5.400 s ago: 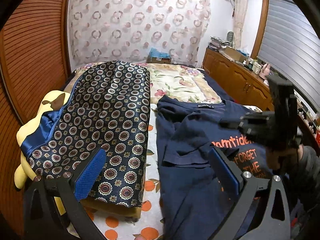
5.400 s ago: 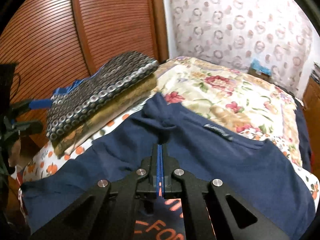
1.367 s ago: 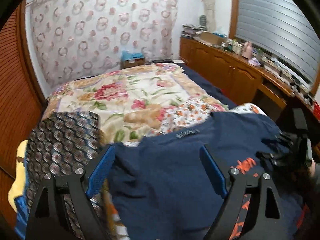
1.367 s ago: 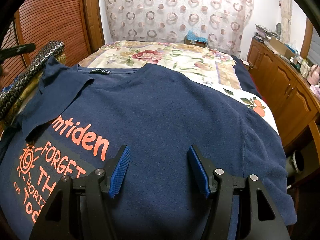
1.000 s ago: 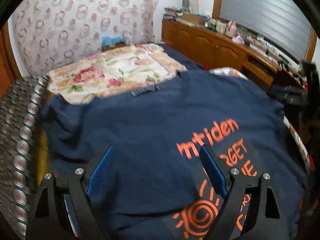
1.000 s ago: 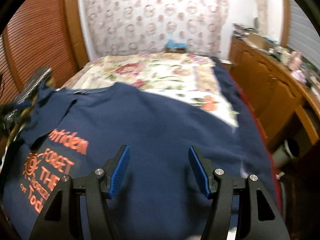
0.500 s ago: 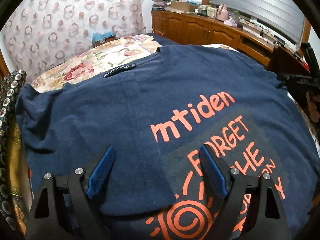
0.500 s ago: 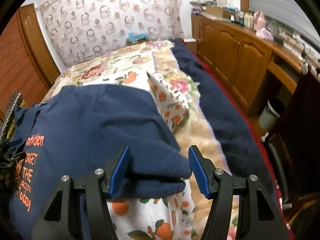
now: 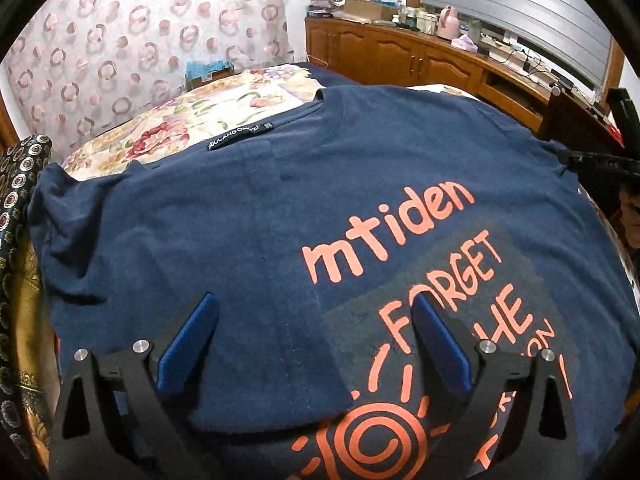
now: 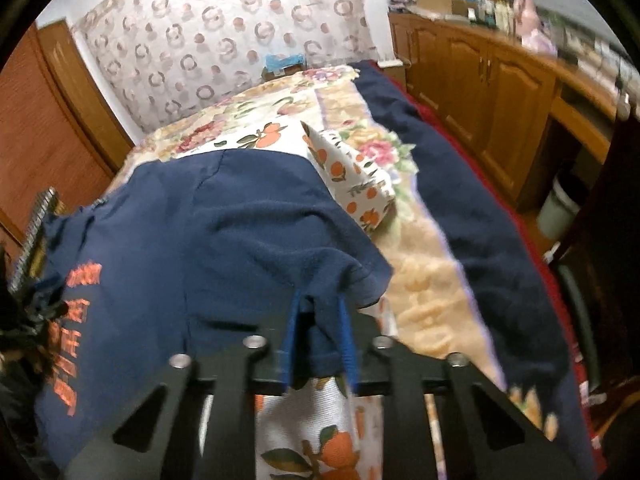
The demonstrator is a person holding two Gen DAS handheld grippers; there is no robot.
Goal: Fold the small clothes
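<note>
- two grippers, two states: your right gripper (image 10: 318, 320) had just been closing and pinched the sleeve edge of the navy t-shirt (image 10: 224, 240).
- your left gripper (image 9: 312, 336) had just widened, released, its jaws spread over the shirt, which lay on the bed (image 10: 420, 280).

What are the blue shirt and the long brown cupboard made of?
The navy T-shirt looks like soft cotton knit: matte, slightly fuzzy, creasing loosely; its orange lettering looks like flat rubbery print. The cupboard looks like varnished wood: warm brown panelled doors with a soft sheen, though veneer is possible.
</note>
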